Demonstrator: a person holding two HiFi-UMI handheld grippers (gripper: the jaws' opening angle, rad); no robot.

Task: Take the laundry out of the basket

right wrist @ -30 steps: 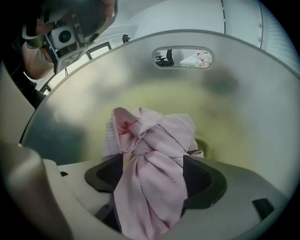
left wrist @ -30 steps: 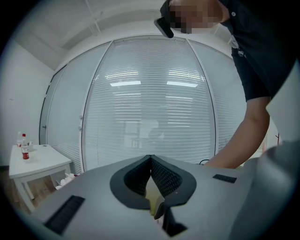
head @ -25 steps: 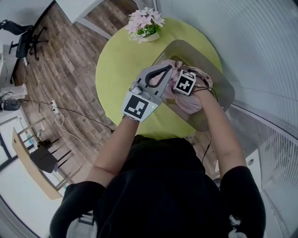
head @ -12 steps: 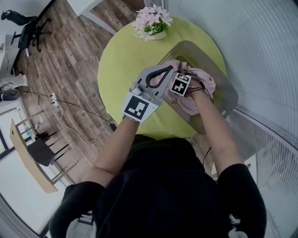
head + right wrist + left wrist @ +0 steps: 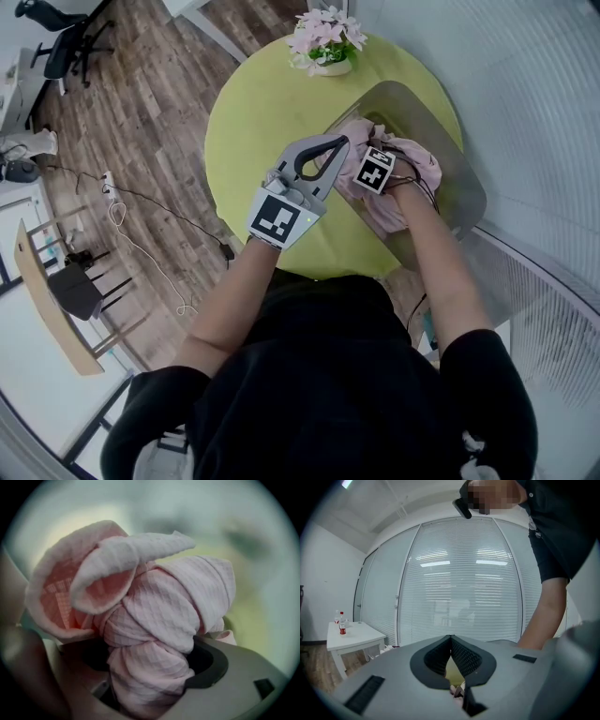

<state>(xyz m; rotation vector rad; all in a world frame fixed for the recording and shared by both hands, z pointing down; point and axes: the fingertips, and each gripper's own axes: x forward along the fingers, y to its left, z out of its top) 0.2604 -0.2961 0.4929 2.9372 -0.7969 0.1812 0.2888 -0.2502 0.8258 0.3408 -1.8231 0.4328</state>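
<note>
Counter [image 5: 253, 122]: round, yellow-green, bare on its left side.
Left claw [image 5: 340, 142]: tips pressed together, empty, beside the basket.
Right claw [image 5: 150, 670]: tight on the pink cloth [image 5: 159, 606].
Basket [image 5: 461, 178]: grey, at the counter's right edge, cloth bunched inside.

The left half of the round table [image 5: 248, 122] lies bare, open room from its near edge up to the flower pot [image 5: 326, 58] at the far edge. The basket [image 5: 461, 183] takes up the right side, its walls rising around the laundry [image 5: 375, 208]. The left gripper [image 5: 343, 143], jaws together, hangs at the basket's left rim and blocks entry from that side. The right gripper [image 5: 378, 170] and its forearm fill the basket's middle, bunched cloth packed between its jaws. A wall of glass and blinds [image 5: 534, 103] stands close on the right, leaving little passage there.
</note>
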